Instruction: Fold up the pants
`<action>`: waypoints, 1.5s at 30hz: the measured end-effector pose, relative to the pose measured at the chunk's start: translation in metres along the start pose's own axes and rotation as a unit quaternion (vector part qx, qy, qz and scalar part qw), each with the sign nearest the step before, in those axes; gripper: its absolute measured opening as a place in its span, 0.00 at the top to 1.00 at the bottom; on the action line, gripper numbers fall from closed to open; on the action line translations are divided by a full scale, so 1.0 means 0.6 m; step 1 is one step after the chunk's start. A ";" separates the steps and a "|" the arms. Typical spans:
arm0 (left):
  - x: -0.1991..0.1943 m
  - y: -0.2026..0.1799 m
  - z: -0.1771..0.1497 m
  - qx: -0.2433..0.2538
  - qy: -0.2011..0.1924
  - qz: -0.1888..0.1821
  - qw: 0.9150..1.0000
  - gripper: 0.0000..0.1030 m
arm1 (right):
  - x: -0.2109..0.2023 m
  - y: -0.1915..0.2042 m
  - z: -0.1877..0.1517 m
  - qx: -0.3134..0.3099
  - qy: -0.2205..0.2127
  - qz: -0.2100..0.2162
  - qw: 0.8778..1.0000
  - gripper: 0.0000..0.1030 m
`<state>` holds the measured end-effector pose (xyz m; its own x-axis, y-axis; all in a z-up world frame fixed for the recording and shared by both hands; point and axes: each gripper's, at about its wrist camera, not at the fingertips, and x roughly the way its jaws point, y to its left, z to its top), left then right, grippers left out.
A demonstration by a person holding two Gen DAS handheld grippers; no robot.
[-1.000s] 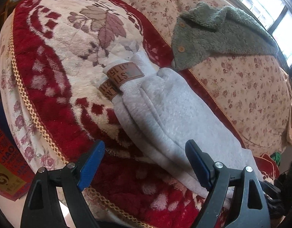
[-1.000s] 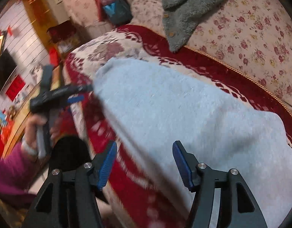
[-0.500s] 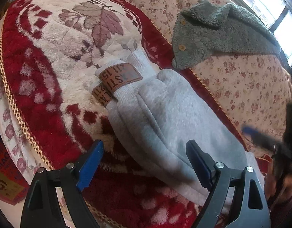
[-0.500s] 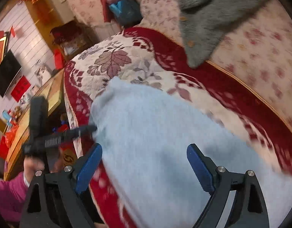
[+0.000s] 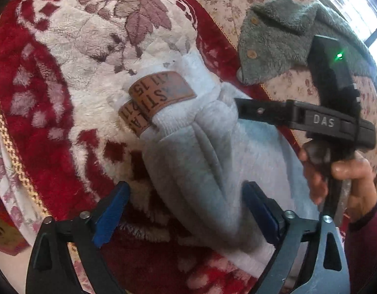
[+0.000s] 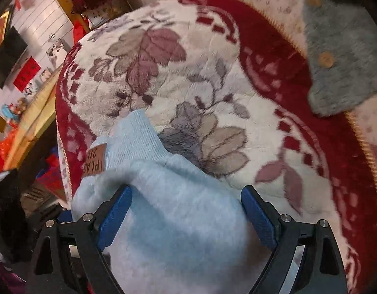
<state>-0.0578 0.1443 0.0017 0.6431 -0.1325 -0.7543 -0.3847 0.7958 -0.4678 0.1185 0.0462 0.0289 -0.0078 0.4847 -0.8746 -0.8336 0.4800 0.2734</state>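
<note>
Light grey fleece pants (image 5: 203, 161) lie bunched on a red and cream floral blanket (image 5: 53, 78), their ribbed cuffs with brown leather patches (image 5: 161, 93) pointing away. My left gripper (image 5: 186, 210) is open, its blue pads either side of the pants' near part. My right gripper (image 6: 186, 210) is open too, straddling the pants (image 6: 176, 215) just behind the cuff (image 6: 137, 139). The right gripper also shows in the left wrist view (image 5: 239, 105), reaching over the pants from the right.
A grey-green fleece garment with buttons (image 5: 281, 39) lies on the floral sofa cover (image 5: 212, 2) beyond the blanket. The blanket's gold-trimmed edge (image 5: 7, 132) drops off at the left. A wooden table (image 6: 34, 112) stands to the far left.
Both grippers have moved forward along the pants toward the cuffs. The right gripper has come into the left wrist view, over the pants. Both stay open.
</note>
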 end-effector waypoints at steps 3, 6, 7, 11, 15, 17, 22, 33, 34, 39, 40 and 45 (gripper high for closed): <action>0.010 -0.005 0.002 -0.001 -0.003 0.000 1.000 0.02 | 0.017 -0.010 0.010 -0.003 0.018 0.024 1.000 0.08; 0.016 -0.007 0.005 -0.004 -0.011 -0.004 1.000 0.02 | 0.035 -0.012 0.008 -0.007 0.030 0.031 0.999 0.10; 0.017 -0.007 0.006 -0.004 -0.015 -0.009 1.000 0.02 | 0.040 -0.011 0.005 -0.008 0.032 0.044 0.998 0.20; 0.017 0.001 0.011 -0.016 -0.032 -0.022 0.999 0.54 | 0.034 -0.002 -0.001 -0.025 0.021 0.041 0.999 0.34; 0.021 0.015 0.017 -0.030 -0.027 -0.088 0.995 0.76 | 0.008 0.016 0.006 -0.055 0.015 0.019 0.998 0.62; 0.007 0.002 0.017 -0.013 -0.039 -0.084 0.996 0.76 | -0.004 0.026 0.008 -0.067 0.014 0.012 0.998 0.68; -0.045 -0.031 0.023 0.024 -0.068 -0.095 0.993 0.77 | -0.057 0.046 0.009 -0.082 -0.012 0.007 0.997 0.71; -0.136 -0.127 0.007 0.107 -0.128 -0.097 0.981 0.77 | -0.208 0.085 -0.015 -0.090 -0.085 -0.007 0.992 0.71; -0.144 -0.140 0.003 0.118 -0.134 -0.095 0.979 0.77 | -0.221 0.083 -0.022 -0.089 -0.092 -0.007 0.992 0.71; -0.181 -0.228 -0.027 0.188 -0.167 -0.095 0.963 0.77 | -0.312 0.068 -0.069 -0.068 -0.136 0.001 0.988 0.71; -0.185 -0.243 -0.035 0.199 -0.170 -0.098 0.960 0.77 | -0.327 0.065 -0.080 -0.066 -0.143 0.000 0.988 0.71; -0.188 -0.314 -0.080 0.245 -0.175 -0.102 0.948 0.77 | -0.393 0.033 -0.151 -0.036 -0.171 -0.012 0.985 0.71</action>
<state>-0.0894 -0.0191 0.1528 0.8848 -0.1765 -0.4313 0.0692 0.9650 -0.2529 0.0537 -0.1248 0.2044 0.1876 0.6977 -0.6914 -0.8688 0.4463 0.2146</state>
